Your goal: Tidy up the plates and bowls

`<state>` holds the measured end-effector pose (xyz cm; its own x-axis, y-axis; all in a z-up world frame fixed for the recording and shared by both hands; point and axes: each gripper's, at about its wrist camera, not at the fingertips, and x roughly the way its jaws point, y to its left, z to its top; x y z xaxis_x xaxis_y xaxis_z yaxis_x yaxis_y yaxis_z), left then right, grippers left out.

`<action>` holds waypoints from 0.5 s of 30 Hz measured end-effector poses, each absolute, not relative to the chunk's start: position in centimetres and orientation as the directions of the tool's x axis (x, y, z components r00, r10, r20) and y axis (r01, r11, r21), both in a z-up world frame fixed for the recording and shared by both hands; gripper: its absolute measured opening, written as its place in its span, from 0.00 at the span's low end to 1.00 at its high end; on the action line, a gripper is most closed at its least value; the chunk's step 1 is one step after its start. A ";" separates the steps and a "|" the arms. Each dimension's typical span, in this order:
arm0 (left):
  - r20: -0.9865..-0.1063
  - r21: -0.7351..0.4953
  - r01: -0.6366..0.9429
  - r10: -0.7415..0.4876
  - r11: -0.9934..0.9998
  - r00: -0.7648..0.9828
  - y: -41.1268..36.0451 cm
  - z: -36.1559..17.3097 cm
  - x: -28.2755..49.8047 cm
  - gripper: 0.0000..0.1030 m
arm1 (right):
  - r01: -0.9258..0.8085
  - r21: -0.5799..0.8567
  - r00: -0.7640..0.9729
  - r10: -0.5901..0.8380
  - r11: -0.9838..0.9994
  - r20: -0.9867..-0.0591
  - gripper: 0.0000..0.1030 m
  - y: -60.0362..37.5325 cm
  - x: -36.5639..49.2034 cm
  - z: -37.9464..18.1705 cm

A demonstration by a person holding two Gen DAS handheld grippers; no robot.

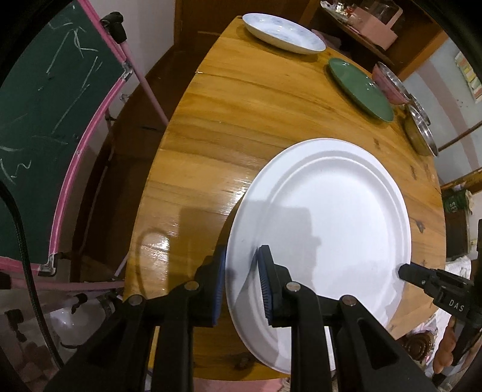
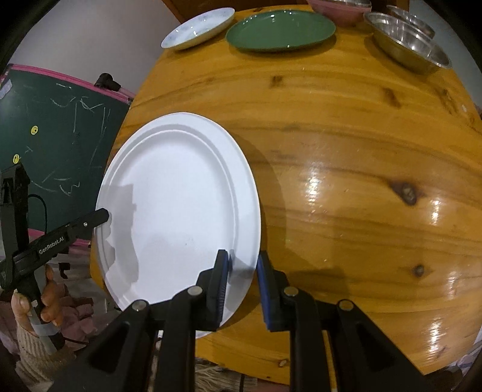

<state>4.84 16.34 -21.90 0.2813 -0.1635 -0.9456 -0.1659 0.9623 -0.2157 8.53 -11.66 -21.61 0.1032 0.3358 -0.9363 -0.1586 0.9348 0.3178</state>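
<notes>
I hold the big white plate [image 1: 325, 229] between my two tools, one on each side of its rim. My left tool [image 1: 241, 283] has its jaws drawn narrow and clamped on the plate's left rim, one blue pad under the edge and one on top. My right tool [image 2: 242, 280] grips the opposite rim the same way, jaws narrow with the rim pinched between the pads. In the left wrist view the right tool's black tip shows at the plate's far side. The plate hangs over the near edge of the wooden desk [image 2: 346, 150], its shadow falling on the wood beneath it, and it tilts a little.

Along the far edge of the desk the other dishes stand in a row: a white plate with a faint blue pattern [image 2: 198, 27] toward the far left corner, a green plate [image 2: 280, 30] just beside it, then a pink bowl [image 2: 337, 9], and two steel bowls [image 2: 406, 45] toward the far right. A green chalkboard with a pink frame [image 1: 45, 120] stands off the desk's left edge.
</notes>
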 end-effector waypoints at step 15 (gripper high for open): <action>-0.952 -0.177 -0.185 -0.121 0.967 0.282 16.0 -22.9 5.8 0.19 | -0.161 0.308 0.113 0.327 0.938 -0.938 0.21 -11.0 9.0 -21.6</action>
<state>5.82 15.99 -22.88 0.2818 -0.1206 -0.9519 -0.1846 0.9667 -0.1771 8.99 -11.03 -21.60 0.1132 0.3274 -0.9381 -0.1611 0.9377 0.3079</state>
